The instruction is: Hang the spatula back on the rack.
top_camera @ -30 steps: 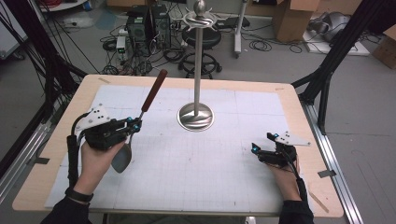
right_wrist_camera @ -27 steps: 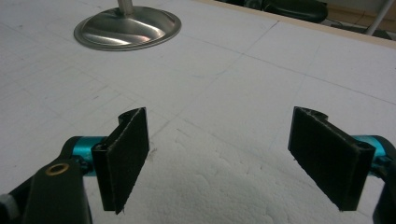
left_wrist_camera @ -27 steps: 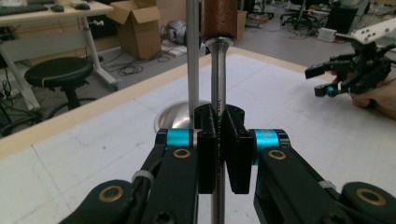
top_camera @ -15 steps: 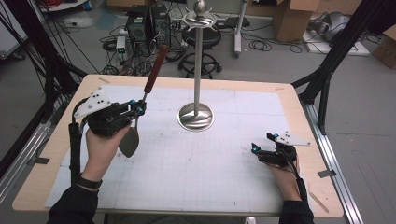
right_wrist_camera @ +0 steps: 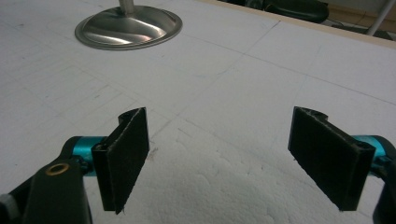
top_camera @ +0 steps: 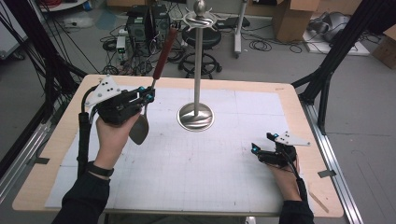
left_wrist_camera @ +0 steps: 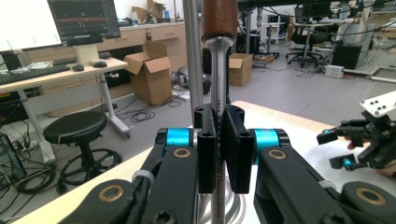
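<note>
The left gripper (top_camera: 145, 96) is clamped tight on the thin metal shaft of a spoon (top_camera: 154, 84), held above the counter (top_camera: 60, 140) at its left side. The spoon stands nearly upright – brown handle (top_camera: 164, 51) up, tilted toward the stand, bowl (top_camera: 139, 129) hanging below the hand. In the left gripper view the fingers (left_wrist_camera: 236, 149) pinch the shaft (left_wrist_camera: 217, 70) just under the brown grip. A metal stand (top_camera: 198, 70) with a round base sits mid-counter, just beside the spoon but apart from it. The right gripper (top_camera: 262, 143) rests on the white mat at the right, its fingers (right_wrist_camera: 123, 154) spread wide with nothing between them. No readable writing shows on any of these things.
</note>
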A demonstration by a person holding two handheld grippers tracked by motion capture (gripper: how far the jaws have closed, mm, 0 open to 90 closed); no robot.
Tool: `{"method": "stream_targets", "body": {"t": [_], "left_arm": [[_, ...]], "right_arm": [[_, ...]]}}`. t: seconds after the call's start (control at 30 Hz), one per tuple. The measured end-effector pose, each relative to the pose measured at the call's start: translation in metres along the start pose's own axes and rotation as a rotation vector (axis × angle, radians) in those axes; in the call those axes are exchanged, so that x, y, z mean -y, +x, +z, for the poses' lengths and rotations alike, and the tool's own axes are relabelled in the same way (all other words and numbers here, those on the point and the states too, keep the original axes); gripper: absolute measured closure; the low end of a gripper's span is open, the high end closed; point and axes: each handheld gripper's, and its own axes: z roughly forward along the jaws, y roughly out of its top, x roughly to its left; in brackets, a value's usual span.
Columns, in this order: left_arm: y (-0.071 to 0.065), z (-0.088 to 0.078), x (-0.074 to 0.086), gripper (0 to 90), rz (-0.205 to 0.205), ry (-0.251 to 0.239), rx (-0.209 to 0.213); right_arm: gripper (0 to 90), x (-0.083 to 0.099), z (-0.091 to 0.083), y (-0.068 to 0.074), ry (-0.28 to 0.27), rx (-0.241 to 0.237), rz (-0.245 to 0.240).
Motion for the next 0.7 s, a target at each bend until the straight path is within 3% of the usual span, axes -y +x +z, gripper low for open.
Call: {"method": "stream_targets", "body": {"t": [0.4,0.5,0.7], "left_arm": [[0.002,0.02,-0.004,84.4,0.004,-0.008,-0.008],[0.001,0.025,-0.005,84.3,0.027,0.0,-0.022],[0.003,0.032,-0.005,84.3,0.018,-0.003,-0.016]], "right_arm": [[19.6,0.0,0.0,0.0,0.0,-0.001,0.002],[19.6,0.0,0.0,0.0,0.0,-0.003,0.003],[19.6,0.0,0.0,0.0,0.0,-0.001,0.0]]}}
